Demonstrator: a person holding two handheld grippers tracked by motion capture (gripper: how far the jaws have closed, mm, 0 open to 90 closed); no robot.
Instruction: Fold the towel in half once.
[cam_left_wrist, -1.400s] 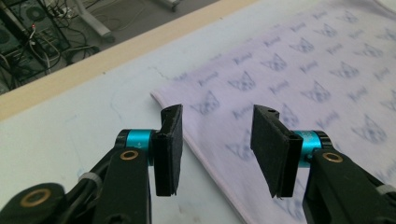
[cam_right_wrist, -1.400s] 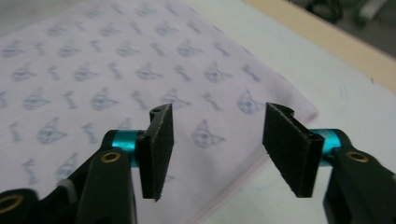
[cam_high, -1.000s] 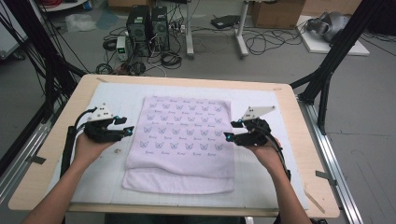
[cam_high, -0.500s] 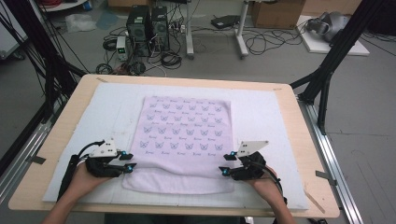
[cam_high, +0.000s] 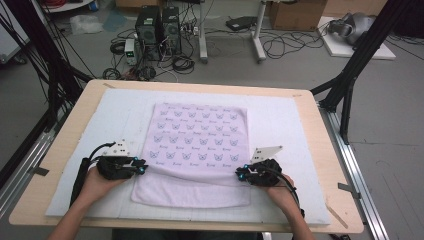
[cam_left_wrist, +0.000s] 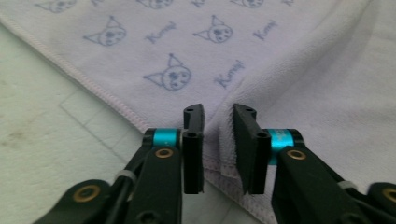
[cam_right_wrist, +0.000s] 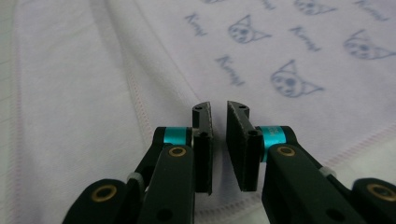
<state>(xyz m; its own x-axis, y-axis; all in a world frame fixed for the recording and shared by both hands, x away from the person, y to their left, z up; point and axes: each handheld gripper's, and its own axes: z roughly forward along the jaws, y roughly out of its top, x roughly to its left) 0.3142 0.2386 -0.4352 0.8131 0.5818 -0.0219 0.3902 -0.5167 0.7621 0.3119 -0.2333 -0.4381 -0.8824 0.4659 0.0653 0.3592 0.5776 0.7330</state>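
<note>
So far the towel (cam_high: 200, 145) lies folded once on the table (cam_high: 310, 125) — my left claw (cam_high: 141, 168) and right claw (cam_high: 240, 176) have just been closing on its upper layer's near corners, fabric pinched between the jaws. Next fold isn't done yet — both corners have yet to be carried across.

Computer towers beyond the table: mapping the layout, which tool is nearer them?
Left. The left tool is at the towel's left edge, on the computer towers' side; the right tool is at its right edge.
</note>
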